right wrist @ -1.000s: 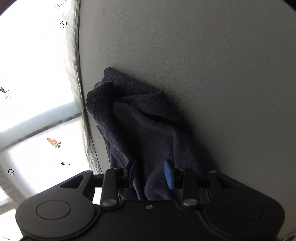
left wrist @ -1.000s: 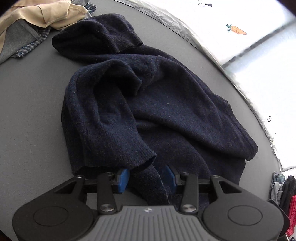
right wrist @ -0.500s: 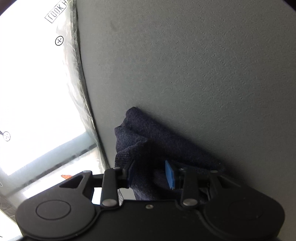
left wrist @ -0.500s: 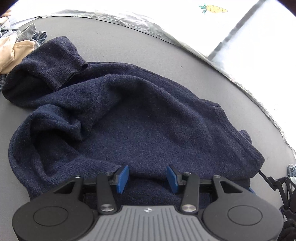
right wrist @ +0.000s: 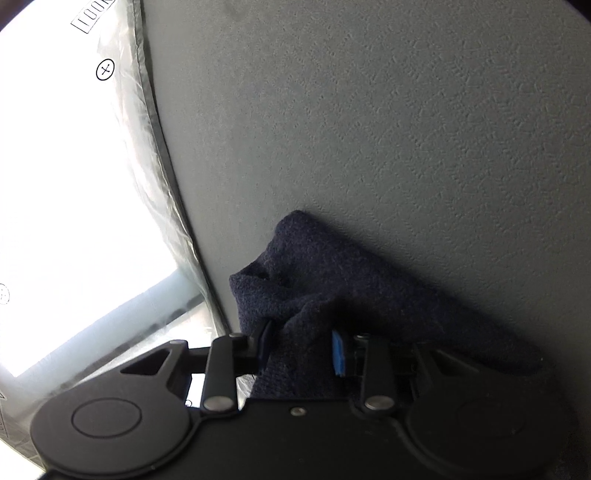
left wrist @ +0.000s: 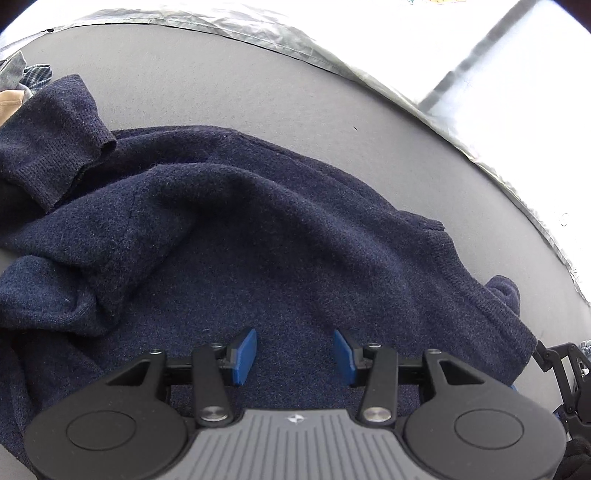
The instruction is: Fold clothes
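- Grey, lightly textured table surface (left wrist: 229, 85) fills both views, edged along the upper right of the left-wrist view by a crinkled silvery sheet (left wrist: 280, 33) with bright floor beyond.
- Spread over the middle and left of the left-wrist view lies the dark navy knitted wool sweater (left wrist: 280, 229), rumpled, with a ribbed cuff (left wrist: 55, 155) turned up at the upper left; it looks thick, soft and limp, likely to sag and drag instead of keeping a crease.
- At the far left edge a pile of checked and tan clothes (left wrist: 22, 79) just shows.
- Left gripper (left wrist: 294, 352) hangs over the knit at bottom centre, blue pads apart, pinching nothing.
- Right gripper (right wrist: 301, 350), low in its own view, is closing on a bunched sweater corner, which lies between the pads.
- Ribbed hems and cuffs seem the firmest holds; a hold on a single loose layer may stretch or slip.
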A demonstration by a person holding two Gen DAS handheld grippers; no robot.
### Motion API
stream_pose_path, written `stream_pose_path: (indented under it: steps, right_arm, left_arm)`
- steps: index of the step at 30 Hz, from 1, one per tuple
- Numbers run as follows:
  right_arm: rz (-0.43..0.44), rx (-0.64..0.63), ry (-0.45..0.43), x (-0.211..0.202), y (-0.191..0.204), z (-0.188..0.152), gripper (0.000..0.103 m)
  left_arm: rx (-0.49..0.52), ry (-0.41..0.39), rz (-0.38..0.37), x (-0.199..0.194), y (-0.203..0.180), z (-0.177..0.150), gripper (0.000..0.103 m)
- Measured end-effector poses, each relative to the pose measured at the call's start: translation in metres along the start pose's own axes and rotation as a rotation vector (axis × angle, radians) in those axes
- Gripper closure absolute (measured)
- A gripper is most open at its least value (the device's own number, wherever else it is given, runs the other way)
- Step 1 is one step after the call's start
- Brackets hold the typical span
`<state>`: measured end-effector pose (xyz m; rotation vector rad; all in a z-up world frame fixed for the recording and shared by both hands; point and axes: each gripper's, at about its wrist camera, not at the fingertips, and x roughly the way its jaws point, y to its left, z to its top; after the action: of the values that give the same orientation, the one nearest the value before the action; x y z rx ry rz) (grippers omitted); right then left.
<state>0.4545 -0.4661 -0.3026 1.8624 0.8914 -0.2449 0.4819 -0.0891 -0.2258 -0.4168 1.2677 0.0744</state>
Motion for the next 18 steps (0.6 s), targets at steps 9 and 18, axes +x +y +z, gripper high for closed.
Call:
stream_pose_path:
  steps: [9, 18]
  right_arm:
    - [0.063, -0.076, 0.005, -0.066, -0.057, 0.012, 0.088]
    - [0.023, -0.270, 0.010, -0.077, -0.028, -0.012, 0.089]
  left_arm:
    - [-0.067, 0.017, -0.020, 0.001, 0.010, 0.006, 0.056]
    - [-0.079, 0.020, -0.039, -0.004, 0.016, 0.007, 0.056]
